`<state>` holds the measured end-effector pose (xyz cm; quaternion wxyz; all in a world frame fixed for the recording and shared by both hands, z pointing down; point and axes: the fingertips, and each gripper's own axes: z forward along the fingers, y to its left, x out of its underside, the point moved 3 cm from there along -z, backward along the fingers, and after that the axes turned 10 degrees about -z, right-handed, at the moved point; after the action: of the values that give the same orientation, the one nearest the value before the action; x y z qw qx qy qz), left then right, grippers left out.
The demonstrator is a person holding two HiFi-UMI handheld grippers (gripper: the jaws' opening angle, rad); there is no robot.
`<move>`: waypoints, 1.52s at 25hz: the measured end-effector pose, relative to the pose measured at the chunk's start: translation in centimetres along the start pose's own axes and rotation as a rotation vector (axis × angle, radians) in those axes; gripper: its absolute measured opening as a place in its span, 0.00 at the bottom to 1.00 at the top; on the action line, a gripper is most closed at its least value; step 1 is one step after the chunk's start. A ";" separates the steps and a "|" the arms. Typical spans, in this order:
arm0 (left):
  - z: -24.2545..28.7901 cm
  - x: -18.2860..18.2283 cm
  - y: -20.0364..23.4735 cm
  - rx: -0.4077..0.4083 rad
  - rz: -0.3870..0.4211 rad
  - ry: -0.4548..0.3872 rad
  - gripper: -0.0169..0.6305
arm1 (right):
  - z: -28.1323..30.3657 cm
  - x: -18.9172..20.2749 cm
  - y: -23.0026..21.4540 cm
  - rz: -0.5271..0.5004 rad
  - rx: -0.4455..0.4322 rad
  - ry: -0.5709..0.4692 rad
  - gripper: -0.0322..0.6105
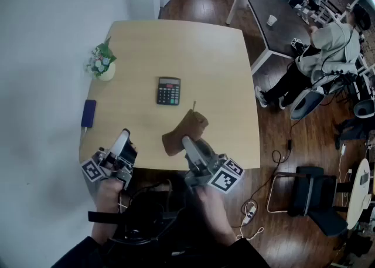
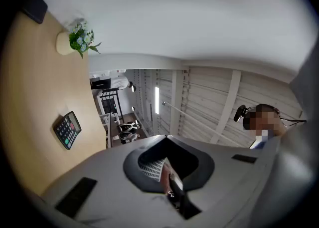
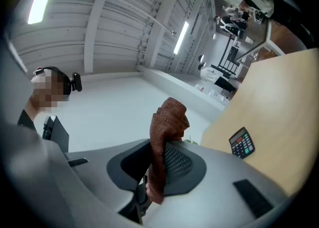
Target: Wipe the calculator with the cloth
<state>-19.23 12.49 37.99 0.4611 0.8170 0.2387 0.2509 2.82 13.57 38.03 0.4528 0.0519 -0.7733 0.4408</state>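
While the right tool point(image 1: 187, 142) grips cloth point(image 1: 193, 126) (brown), the calculator point(image 1: 169, 91) lies beyond.

Rust-brown and knitted: the cloth point(image 1: 185, 133), lower centre. Black, with one red key and one green: the calculator point(image 1: 169, 91). Pale yellow wood for the table point(image 1: 176, 44), dark red-brown for the floor point(image 1: 266, 126) at right. Grey for the left gripper point(image 1: 124, 136) and right gripper point(image 1: 186, 141), with black-and-white square markers. Dark blue for the flat case point(image 1: 88, 113), left edge.
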 end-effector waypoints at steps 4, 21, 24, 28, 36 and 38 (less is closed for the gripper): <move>2.9 1.0 3.3 -0.062 -0.004 0.001 0.02 | 0.5 -1.6 -4.6 0.023 0.000 0.052 0.14; 4.1 -0.8 17.8 -0.342 0.132 0.252 0.02 | 2.7 0.8 -14.6 -0.076 0.249 0.267 0.14; 4.2 0.3 22.4 -0.349 0.099 0.349 0.03 | 3.1 2.5 -15.3 -0.159 0.314 0.391 0.15; 4.4 -0.4 28.5 -0.331 0.061 0.422 0.03 | 5.9 4.7 -16.9 -0.276 0.364 0.532 0.15; 5.7 1.1 34.0 -0.383 -0.026 0.505 0.08 | 14.1 5.9 -22.8 -0.369 0.315 0.723 0.15; 6.1 0.8 34.9 -0.390 -0.051 0.494 0.10 | 17.5 7.4 -24.7 -0.360 0.270 0.769 0.15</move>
<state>-9.22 -6.93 65.85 0.5432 0.6213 0.3111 0.4712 -1.06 -11.80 55.70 0.7663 0.0766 -0.4627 0.4391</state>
